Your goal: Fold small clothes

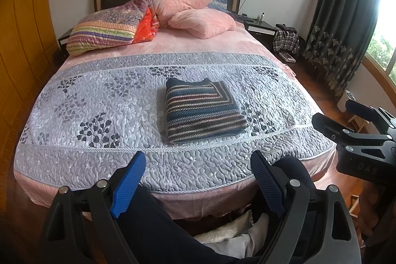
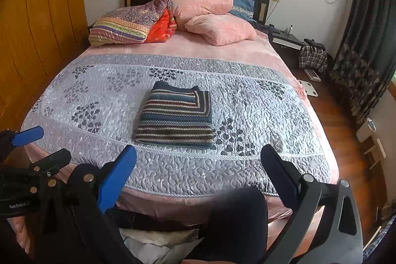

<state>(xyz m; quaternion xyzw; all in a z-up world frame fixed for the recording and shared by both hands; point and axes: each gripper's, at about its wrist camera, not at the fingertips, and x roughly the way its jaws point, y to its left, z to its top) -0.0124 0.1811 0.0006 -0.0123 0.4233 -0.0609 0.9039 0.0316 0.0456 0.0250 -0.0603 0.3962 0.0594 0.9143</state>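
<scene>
A striped knit garment (image 1: 201,110) (image 2: 177,116), in dark blue, maroon and cream, lies folded into a neat rectangle on the grey quilted bedspread (image 1: 99,100) (image 2: 259,100). My left gripper (image 1: 198,162) hangs open in front of the bed's foot, short of the garment, with nothing between its blue pads. My right gripper (image 2: 198,160) is open too, held back off the bed edge, empty. Each gripper shows at the side of the other's view: the right one (image 1: 344,113) and the left one (image 2: 37,142).
Pink pillows (image 1: 198,14) and a colourful folded quilt (image 1: 109,29) lie at the headboard end. A nightstand (image 1: 262,27) and a plaid cloth (image 1: 287,40) stand right of the bed, by dark curtains (image 1: 341,16). Wooden wardrobe (image 2: 37,29) on the left. A person's dark-trousered legs (image 2: 235,222) are below.
</scene>
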